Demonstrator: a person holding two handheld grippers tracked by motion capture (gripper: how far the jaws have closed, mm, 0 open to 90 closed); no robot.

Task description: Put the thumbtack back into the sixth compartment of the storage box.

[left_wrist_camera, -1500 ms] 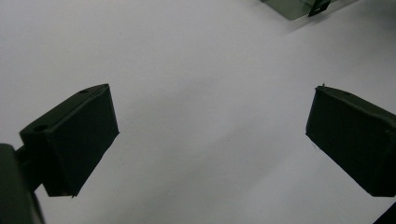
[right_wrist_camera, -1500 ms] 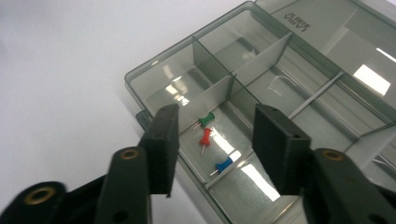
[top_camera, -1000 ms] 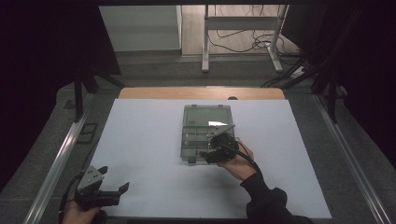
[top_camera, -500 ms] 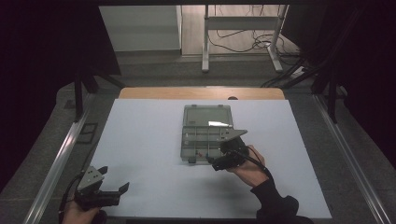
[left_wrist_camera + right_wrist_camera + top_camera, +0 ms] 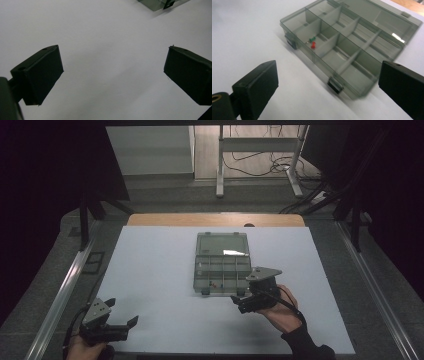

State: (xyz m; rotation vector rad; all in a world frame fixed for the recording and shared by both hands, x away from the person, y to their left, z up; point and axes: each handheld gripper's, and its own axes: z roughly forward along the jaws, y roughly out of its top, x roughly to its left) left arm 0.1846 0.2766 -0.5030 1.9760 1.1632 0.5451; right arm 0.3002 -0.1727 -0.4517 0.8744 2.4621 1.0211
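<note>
1. Resting mid-counter: open box, red pin and green pin in one near compartment.
2. My right gripper: near box's front corner, jaws just opened wide, empty.
3. My left gripper: counter's near-left corner, jaws spread, empty.

The right gripper has drawn back from the compartment box: a second ago it sat over the box's near right part, and now it is off the box, just beside its near right corner. Its jaws have just been opening and now stand wide apart, with nothing between them.
</note>
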